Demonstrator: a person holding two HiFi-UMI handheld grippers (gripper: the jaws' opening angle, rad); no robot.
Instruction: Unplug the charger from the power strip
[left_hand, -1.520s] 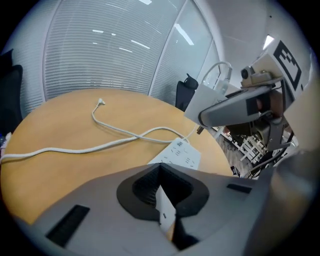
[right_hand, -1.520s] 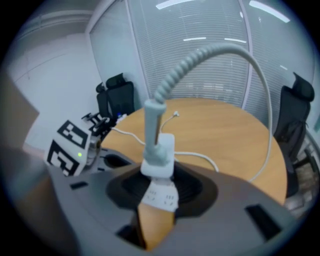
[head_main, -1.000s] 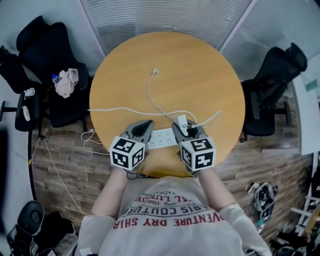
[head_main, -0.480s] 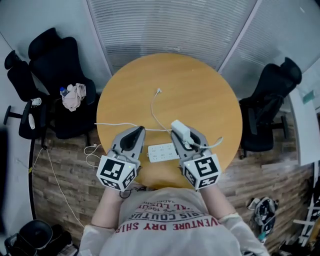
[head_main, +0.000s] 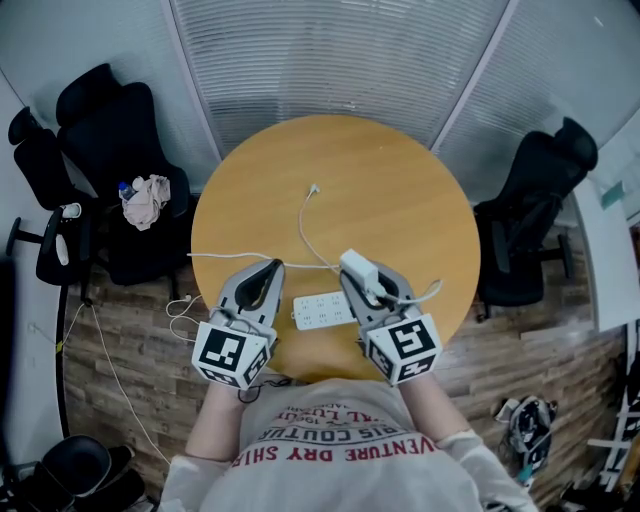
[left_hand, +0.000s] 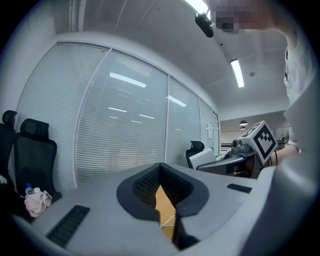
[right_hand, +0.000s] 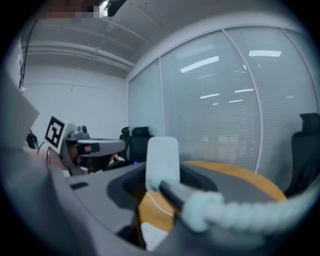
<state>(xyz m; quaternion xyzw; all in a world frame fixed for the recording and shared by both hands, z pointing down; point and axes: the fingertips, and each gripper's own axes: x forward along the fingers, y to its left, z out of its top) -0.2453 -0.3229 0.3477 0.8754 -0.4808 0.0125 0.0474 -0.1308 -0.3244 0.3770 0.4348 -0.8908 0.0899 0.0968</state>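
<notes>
1. Right claw (head_main: 368, 281), lower centre of the head view: closed on the white charger (head_main: 356, 267). The charger stands upright between the jaws, clear of the sockets and above the bench (head_main: 400, 190). Judged from this, the pull itself is complete.
2. Left claw (head_main: 271, 268), lower centre-left: jaws together, nothing between them. It hovers beside the power strip (head_main: 322, 310) without touching it, so the strip is unrestrained.
3. Power strip: lies flat between the two claws, close to the near edge of the bench. Hazard: any sideways tug could slide it off that edge.
4. Thick cord (head_main: 432, 292): leaves the charger and loops out to the right of the right claw. Hazard: carrying the charger away quickly would tighten this loop. The jaws hold only the lower part of the charger, so a taut cord could twist it or pull it out.
5. Thin cord (head_main: 303, 225): runs from near the charger up to a free plug (head_main: 314, 187) at bench centre. Hazard: it will trail over the bench and may catch the strip.
6. A further cord (head_main: 225, 256) runs to the left edge of the bench. Where it ends cannot be traced, so keep both claws clear of it.
</notes>
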